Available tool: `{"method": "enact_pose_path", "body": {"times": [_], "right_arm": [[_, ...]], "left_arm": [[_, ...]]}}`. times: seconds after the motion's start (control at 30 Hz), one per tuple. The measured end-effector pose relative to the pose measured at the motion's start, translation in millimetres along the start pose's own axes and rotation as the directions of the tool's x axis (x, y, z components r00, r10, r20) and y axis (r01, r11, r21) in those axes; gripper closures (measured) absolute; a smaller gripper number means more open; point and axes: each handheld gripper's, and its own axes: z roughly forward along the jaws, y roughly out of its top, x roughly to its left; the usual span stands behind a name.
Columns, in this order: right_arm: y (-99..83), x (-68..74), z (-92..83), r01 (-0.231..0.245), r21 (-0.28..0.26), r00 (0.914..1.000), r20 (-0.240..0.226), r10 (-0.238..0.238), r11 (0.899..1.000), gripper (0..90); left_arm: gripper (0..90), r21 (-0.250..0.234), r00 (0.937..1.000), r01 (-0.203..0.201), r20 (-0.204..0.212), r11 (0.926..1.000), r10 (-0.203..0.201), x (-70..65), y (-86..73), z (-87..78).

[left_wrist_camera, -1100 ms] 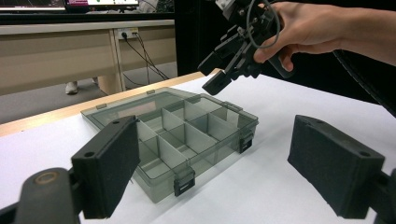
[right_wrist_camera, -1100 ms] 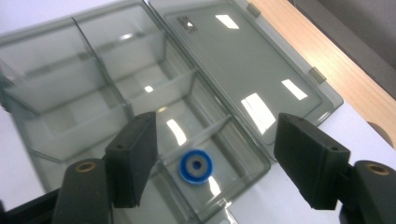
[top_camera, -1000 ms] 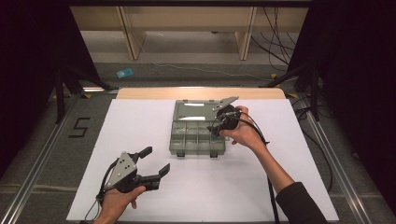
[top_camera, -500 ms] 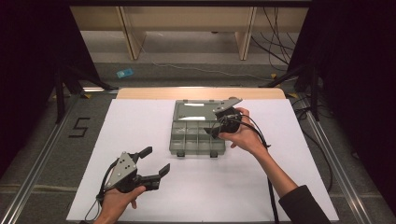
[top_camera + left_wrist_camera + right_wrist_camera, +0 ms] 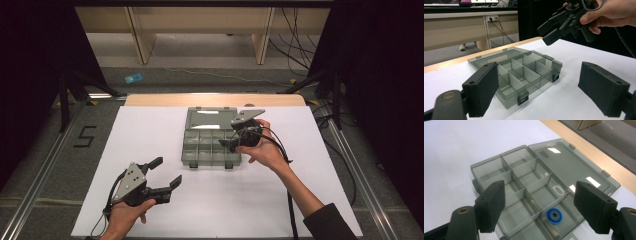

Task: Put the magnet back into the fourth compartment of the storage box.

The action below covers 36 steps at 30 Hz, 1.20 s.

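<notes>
A smoky grey compartment box lies in the middle of the white table, its lid folded flat behind it. In the right gripper view a small blue ring rests in one compartment of the box, near the lid hinge. My right gripper hovers open over the box's right side, and its jaws frame the ring from above. My left gripper is held open near the front left, short of the box, with nothing between its jaws. Beyond it hangs the right gripper.
The white sheet covers the table, with a wooden strip along the far edge. Beyond are floor cables, desk legs and a blue scrap. Dark curtains flank both sides.
My right gripper has drifted a little toward the person, from over the lid's right corner to the box's right compartments. The left gripper has stayed still.
</notes>
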Motion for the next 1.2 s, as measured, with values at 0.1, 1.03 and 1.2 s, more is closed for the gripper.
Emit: {"method": "enact_pose_path", "body": {"times": [0.1, 1.03, 1.2], "right_arm": [[0.0, 1.4, -2.8, -0.002, -0.016, 1.0, 0.001, 0.002, 1.0, 26.1], [-16.6, 19.2, -22.5, -0.044, -0.143, 0.9983, -0.043, 0.039, 0.989, 20.1], [-20.7, 22.5, -24.0, -0.047, -0.157, 0.9984, -0.037, 0.042, 0.986, 19.8]], "left_arm": [[16.0, -0.002, 1.0, 0.0, 0.0, 1.0, 0.0, 0.0, 0.3, -0.3], [16.0, -0.001, 1.0, -0.001, -0.001, 1.0, 0.001, -0.5, 0.1, 0.1], [16.0, -0.001, 1.0, -0.001, 0.0, 1.0, 0.001, -0.6, 0.1, 0.0]]}}
